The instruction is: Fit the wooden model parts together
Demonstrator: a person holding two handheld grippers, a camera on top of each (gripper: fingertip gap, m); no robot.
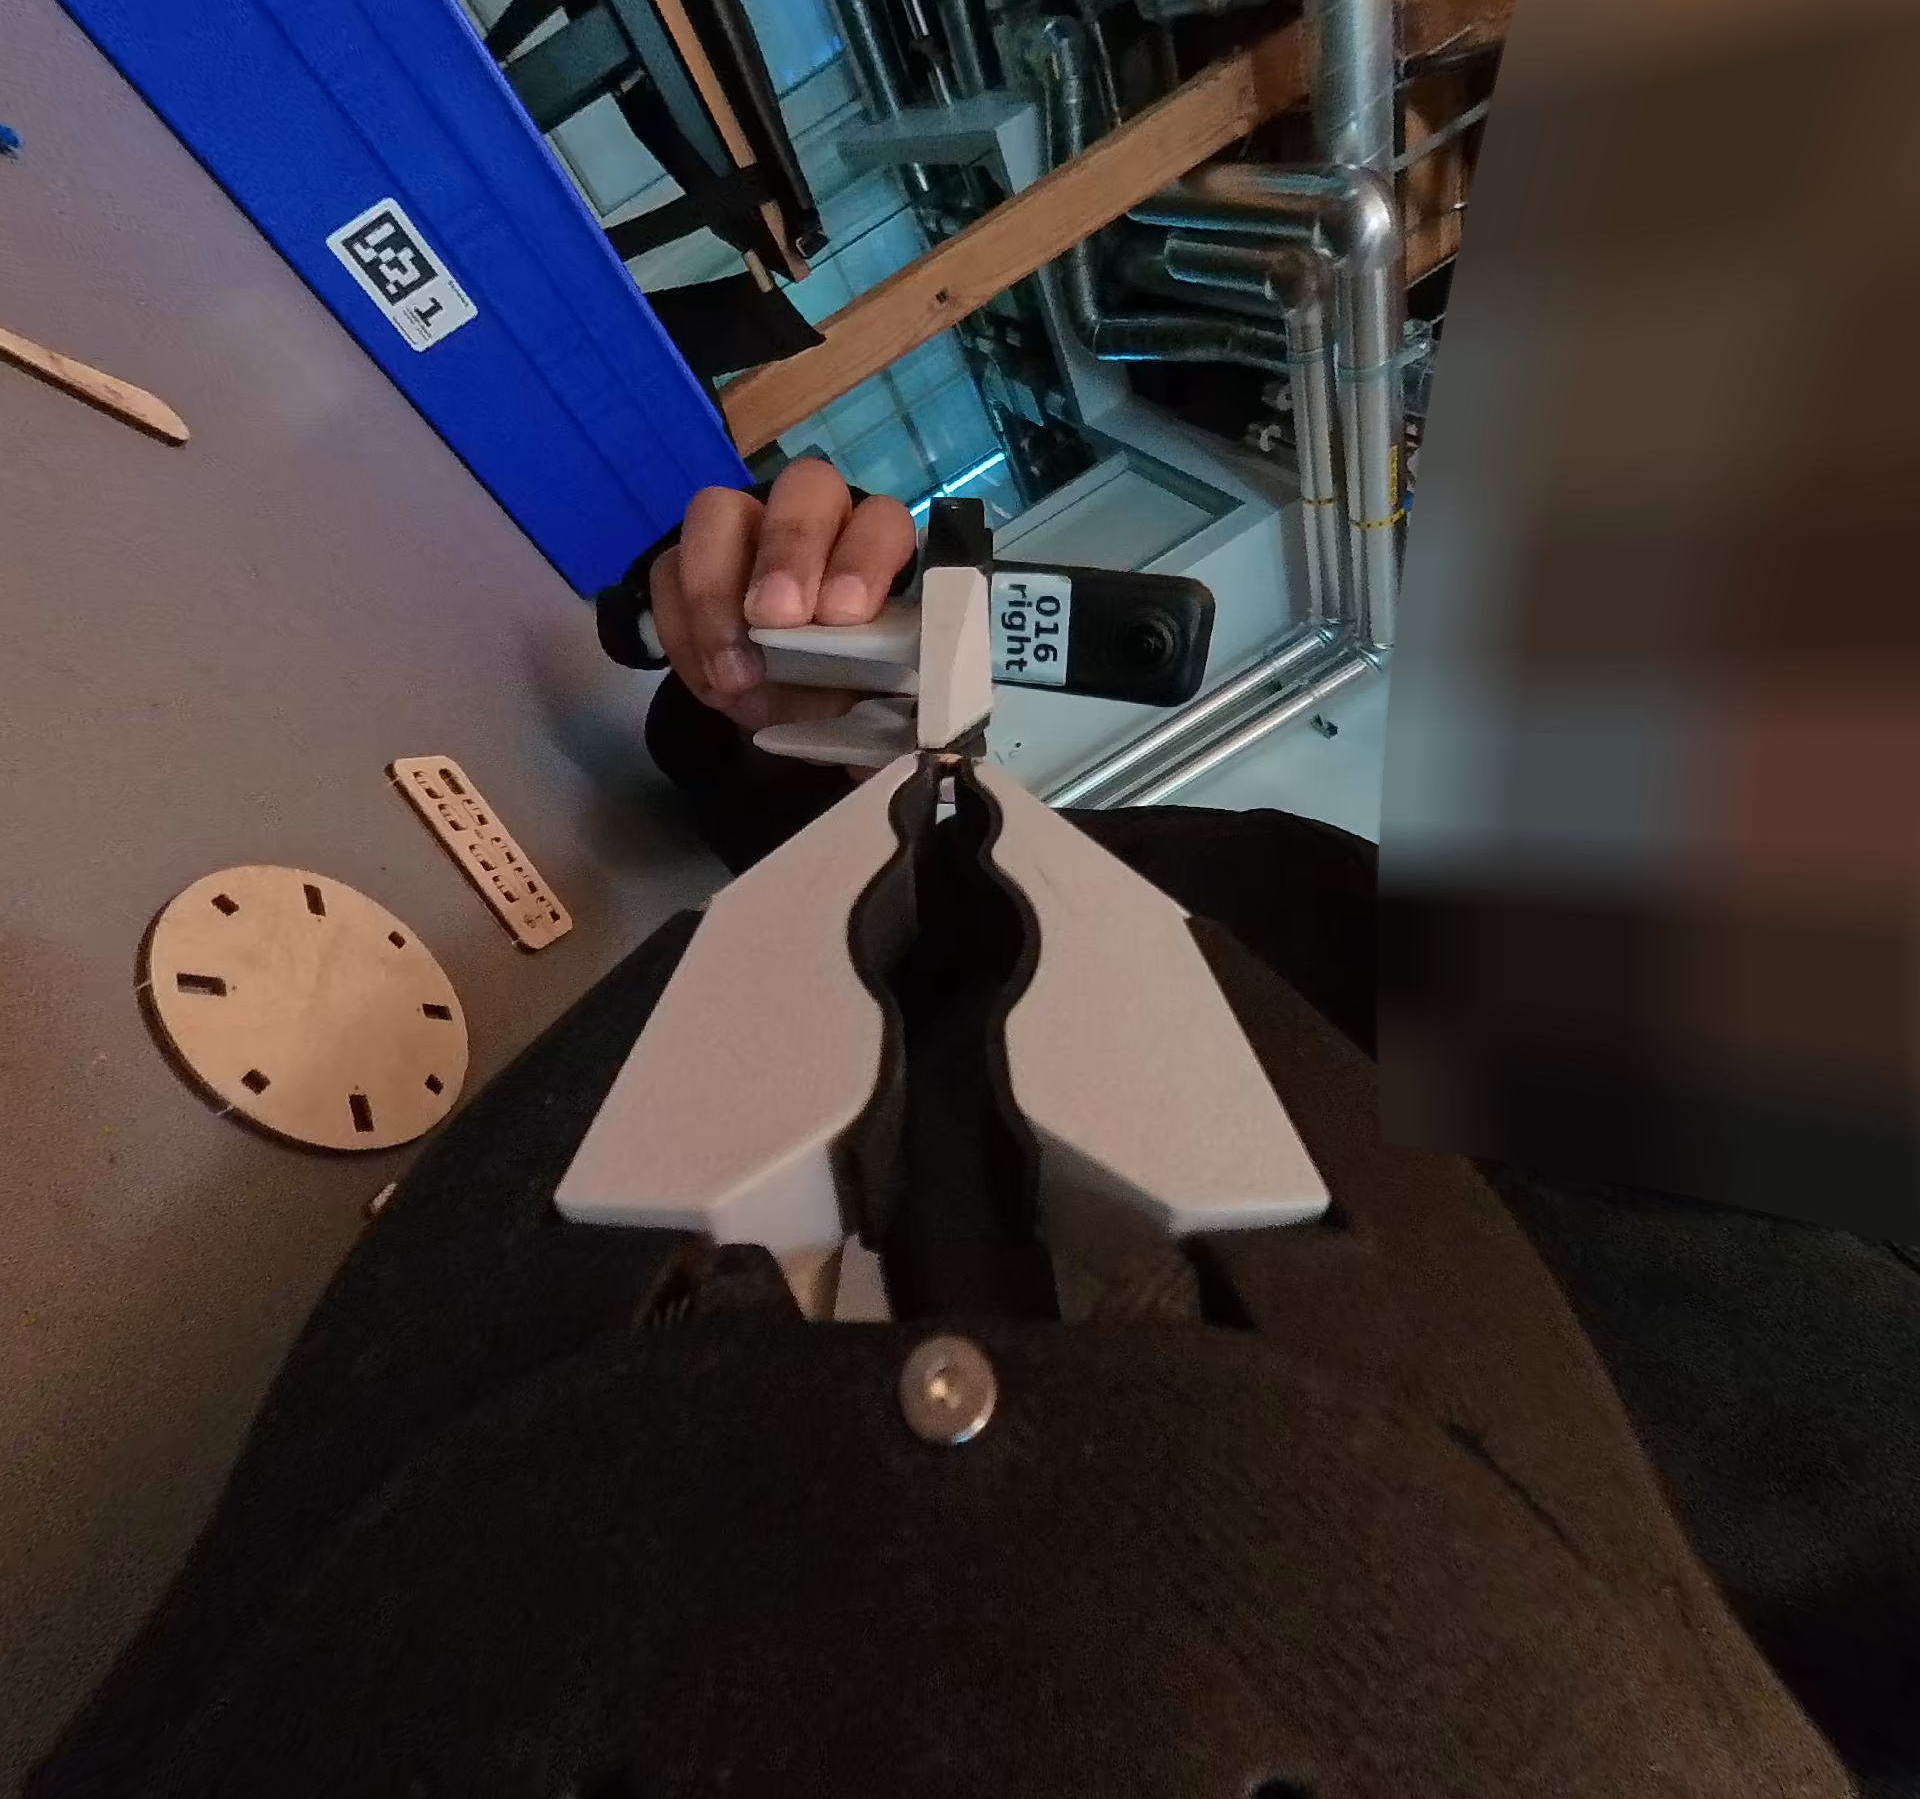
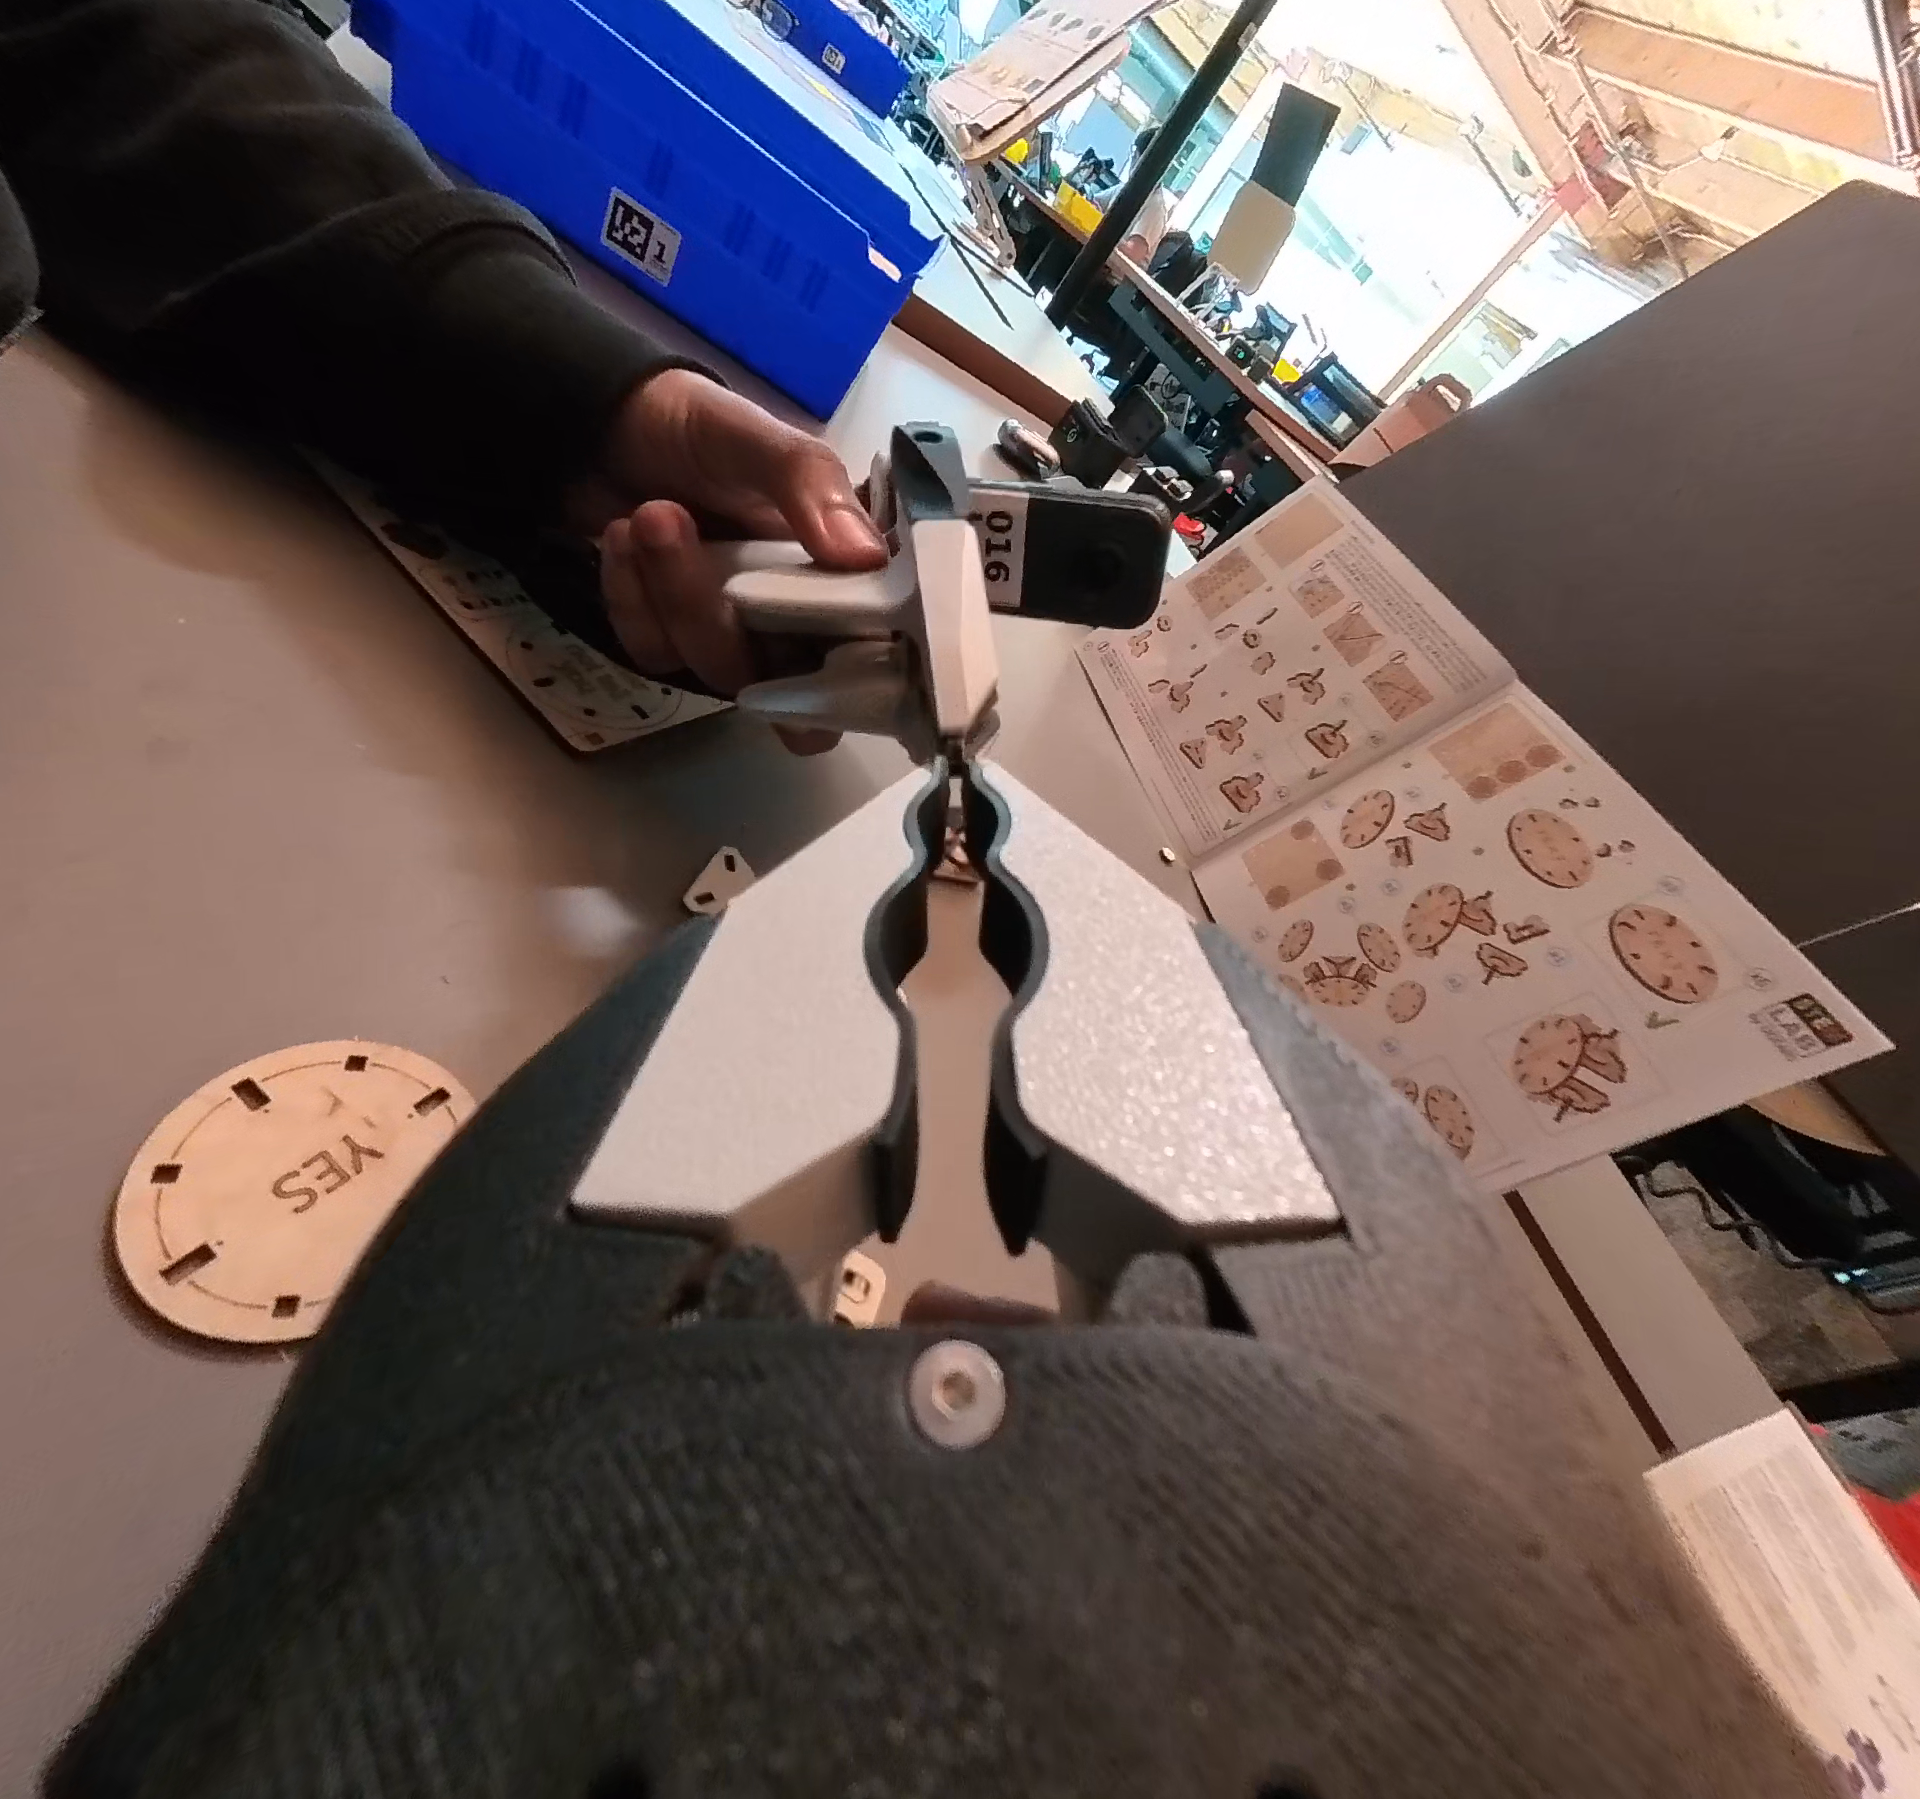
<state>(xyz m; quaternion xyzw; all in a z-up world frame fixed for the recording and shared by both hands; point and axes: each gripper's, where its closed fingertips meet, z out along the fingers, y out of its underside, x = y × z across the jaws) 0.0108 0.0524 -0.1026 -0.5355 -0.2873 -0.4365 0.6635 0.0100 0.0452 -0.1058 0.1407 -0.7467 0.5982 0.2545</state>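
Grey tabletop [image 2: 208,762] carries a blue bin [image 2: 665,180], an open instruction sheet [image 2: 1455,866] and a wooden disc [image 2: 260,1199]. I see my left gripper [image 1: 940,770] and right gripper [image 2: 954,770] meet tip to tip above it, both clenched on one small wooden piece [image 2: 954,850] held between them.

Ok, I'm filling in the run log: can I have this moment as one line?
left tool shut | right tool shut | tips close together above grey table | round slotted wooden disc lying nearby
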